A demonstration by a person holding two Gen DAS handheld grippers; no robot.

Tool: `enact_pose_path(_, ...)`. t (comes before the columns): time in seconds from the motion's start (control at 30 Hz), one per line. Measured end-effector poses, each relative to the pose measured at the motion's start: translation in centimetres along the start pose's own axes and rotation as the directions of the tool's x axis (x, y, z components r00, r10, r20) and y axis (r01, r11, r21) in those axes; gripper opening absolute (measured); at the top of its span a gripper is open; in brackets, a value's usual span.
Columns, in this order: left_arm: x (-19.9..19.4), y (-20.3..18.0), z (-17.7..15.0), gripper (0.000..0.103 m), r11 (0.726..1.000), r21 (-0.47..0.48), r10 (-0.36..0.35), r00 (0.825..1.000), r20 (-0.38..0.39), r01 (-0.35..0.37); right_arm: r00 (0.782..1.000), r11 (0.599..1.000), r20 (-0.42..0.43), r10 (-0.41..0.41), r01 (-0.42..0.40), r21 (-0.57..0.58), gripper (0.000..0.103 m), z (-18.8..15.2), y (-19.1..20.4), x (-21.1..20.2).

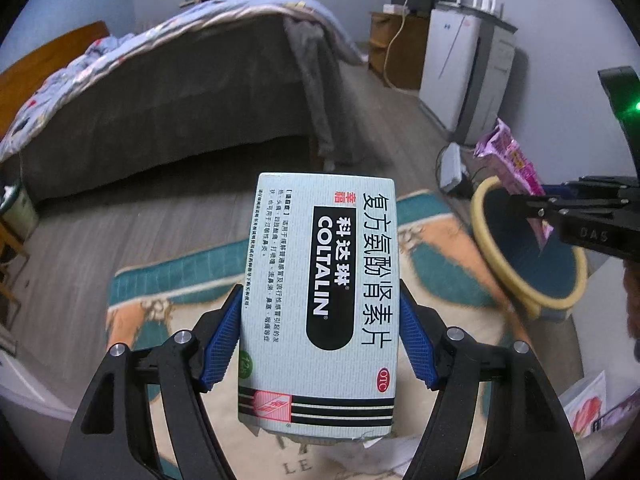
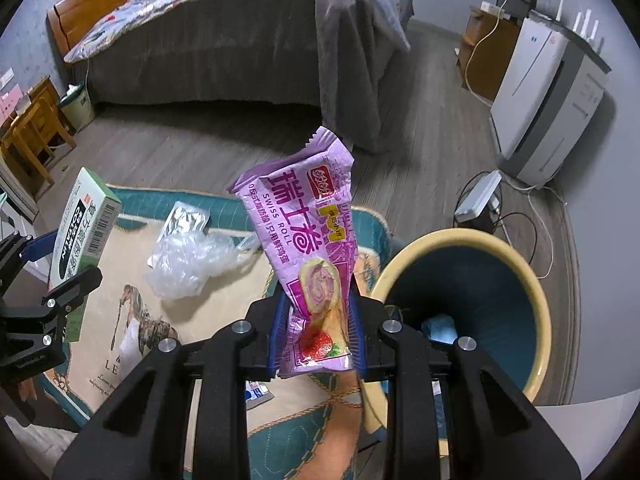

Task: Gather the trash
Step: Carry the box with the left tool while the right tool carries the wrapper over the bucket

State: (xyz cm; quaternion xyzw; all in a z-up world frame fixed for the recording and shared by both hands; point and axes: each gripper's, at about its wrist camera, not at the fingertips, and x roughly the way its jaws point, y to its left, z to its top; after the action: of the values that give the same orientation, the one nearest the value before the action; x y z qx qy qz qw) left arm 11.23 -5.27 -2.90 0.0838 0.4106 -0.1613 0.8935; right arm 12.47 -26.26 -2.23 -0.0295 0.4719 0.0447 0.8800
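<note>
You are working in a bedroom with grey wood flooring, a bed [image 2: 224,52] with a grey skirt at the far side and a white appliance [image 2: 548,96] against the right wall. A patterned rug [image 2: 120,300] is lying on the floor in front of you, with the yellow-rimmed bin [image 2: 532,280] standing at its right edge. You are holding two pieces of trash clear of the rug: the left gripper [image 1: 320,334] is clamping the medicine box [image 1: 324,300] between its jaws, and the right gripper [image 2: 316,336] is pinching the purple snack wrapper [image 2: 308,248] just left of the bin. Neither is in the bin yet. A crumpled clear bag [image 2: 192,258] and a foil pack [image 2: 184,220] are still lying on the rug, so more collecting is waiting.
</note>
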Motion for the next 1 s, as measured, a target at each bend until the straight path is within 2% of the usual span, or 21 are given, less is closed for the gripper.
enact_pose_path(0.3,-1.8,-1.6,2.0,0.072,1.0,-0.006,-0.026,0.998,0.065,0.026,0.998,0.999,0.055,0.007,-0.008,0.034,0.026,0.2,-1.6,-2.4)
enact_pose_path(0.63,-1.0,-3.7,2.3,0.072,0.999,0.027,-0.032,0.998,0.056,0.03,0.998,0.999,0.063,-0.01,0.007,0.05,0.026,-0.7,-3.0,-2.7)
enact_pose_path(1.0,0.4,-8.2,2.7,0.072,0.991,0.112,-0.073,0.996,0.041,0.068,0.996,0.991,0.046,-0.077,0.071,0.112,0.026,-1.8,-7.9,-2.6)
